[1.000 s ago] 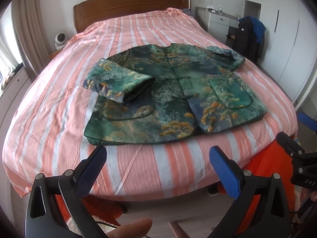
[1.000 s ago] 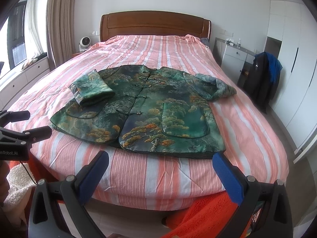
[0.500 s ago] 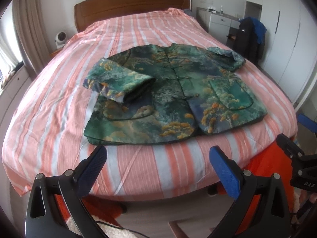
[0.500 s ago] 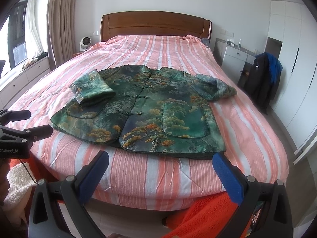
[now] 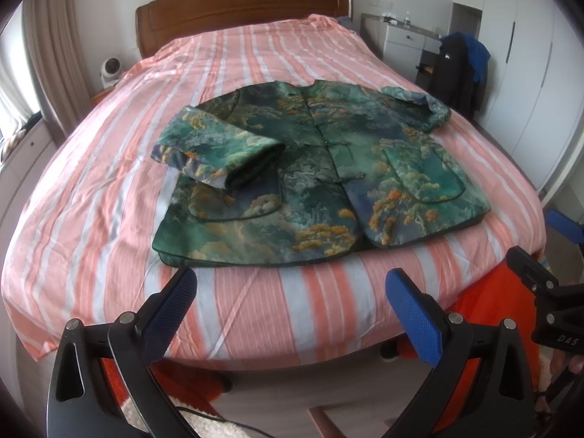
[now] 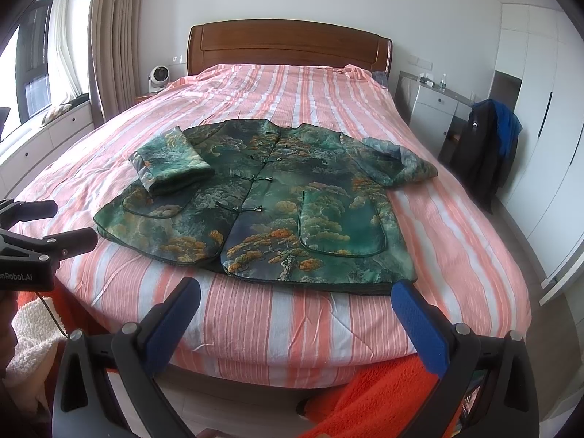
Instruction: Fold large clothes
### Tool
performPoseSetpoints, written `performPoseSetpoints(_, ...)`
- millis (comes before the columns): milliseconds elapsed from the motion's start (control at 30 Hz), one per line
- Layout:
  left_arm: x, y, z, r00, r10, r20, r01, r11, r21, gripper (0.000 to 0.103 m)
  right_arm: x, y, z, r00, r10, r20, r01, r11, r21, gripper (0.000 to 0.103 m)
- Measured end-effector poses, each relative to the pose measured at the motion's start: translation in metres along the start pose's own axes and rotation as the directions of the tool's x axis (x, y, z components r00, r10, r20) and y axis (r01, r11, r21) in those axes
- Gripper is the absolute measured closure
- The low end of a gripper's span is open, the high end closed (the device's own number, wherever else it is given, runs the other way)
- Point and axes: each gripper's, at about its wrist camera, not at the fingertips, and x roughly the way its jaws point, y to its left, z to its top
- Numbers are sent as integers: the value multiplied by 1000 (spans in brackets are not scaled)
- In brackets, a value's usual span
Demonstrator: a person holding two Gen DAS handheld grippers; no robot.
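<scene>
jacket: flat on the striped bed, front up, near the foot edge — one sleeve already folded in
step: likely the other sleeve next — needs a reach across
left gripper: jaws spread wide, empty, hovering short of the hem
right gripper: same, released, level alongside

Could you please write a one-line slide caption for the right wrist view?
Open right gripper faces a green patterned jacket lying flat on a striped bed, one sleeve folded in.

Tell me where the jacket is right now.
The jacket lies flat near the foot of the bed, ahead of both open tongs, in both views.
</scene>
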Motion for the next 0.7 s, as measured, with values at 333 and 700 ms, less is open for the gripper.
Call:
performPoseSetpoints(333, 0, -2, 0, 1000, -3, 3, 3, 1000, 0, 0, 0, 1, 0, 1000, 1, 0, -1, 1000, -2, 0)
performPoseSetpoints(700, -2, -2, 1, 1000, -7, 7, 7, 1000, -1, 0, -1, 1, 0, 1000, -1, 3, 1, 1000, -4, 0)
